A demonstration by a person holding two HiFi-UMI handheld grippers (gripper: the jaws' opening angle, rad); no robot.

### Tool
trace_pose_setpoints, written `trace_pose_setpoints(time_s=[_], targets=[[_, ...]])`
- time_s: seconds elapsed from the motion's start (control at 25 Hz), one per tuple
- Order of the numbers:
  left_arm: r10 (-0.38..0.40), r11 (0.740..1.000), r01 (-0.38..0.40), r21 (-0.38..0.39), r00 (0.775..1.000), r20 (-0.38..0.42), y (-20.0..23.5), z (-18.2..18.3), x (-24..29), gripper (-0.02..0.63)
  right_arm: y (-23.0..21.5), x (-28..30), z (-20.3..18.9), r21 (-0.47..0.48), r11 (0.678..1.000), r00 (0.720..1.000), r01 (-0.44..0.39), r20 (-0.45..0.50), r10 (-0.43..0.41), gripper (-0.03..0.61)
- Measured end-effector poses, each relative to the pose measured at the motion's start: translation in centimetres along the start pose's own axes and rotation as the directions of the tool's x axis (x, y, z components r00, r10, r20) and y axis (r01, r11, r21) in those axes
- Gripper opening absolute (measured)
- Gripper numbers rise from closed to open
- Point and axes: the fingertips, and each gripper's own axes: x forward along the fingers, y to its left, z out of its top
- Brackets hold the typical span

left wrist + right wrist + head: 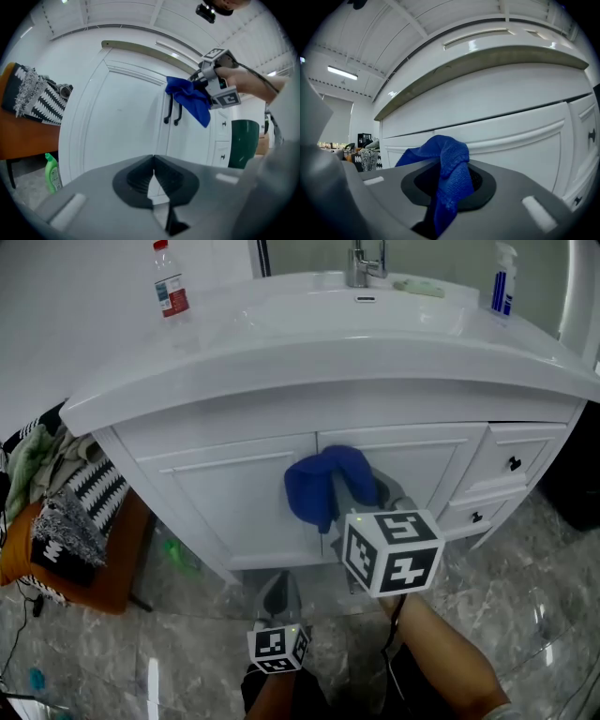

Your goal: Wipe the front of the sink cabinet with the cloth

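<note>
Cloth [323,486]: blue, clamped in right gripper [449,180] at cabinet [234,493] front's centre seam, seemingly touching the doors; left gripper [152,180] closed, empty, low before cabinet; to wipe well, press flat, stroke evenly across panels, work round handles [171,112].

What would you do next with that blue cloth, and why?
Probably sweep the blue cloth sideways across the left cabinet door. The right gripper is shut on the cloth at the seam between the doors, so the wide door panel lies right beside it.
</note>
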Motion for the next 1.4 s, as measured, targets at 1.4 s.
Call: trace_pose_setpoints(time_s=[1.4], targets=[[-0.045, 0.999, 0.045, -0.013, 0.999, 0.012, -3.3, 0.9, -0.1, 0.009, -17.9, -5.5, -6.8, -0.17, 0.901, 0.915, 0.399, 0.009, -0.403, 0.06]])
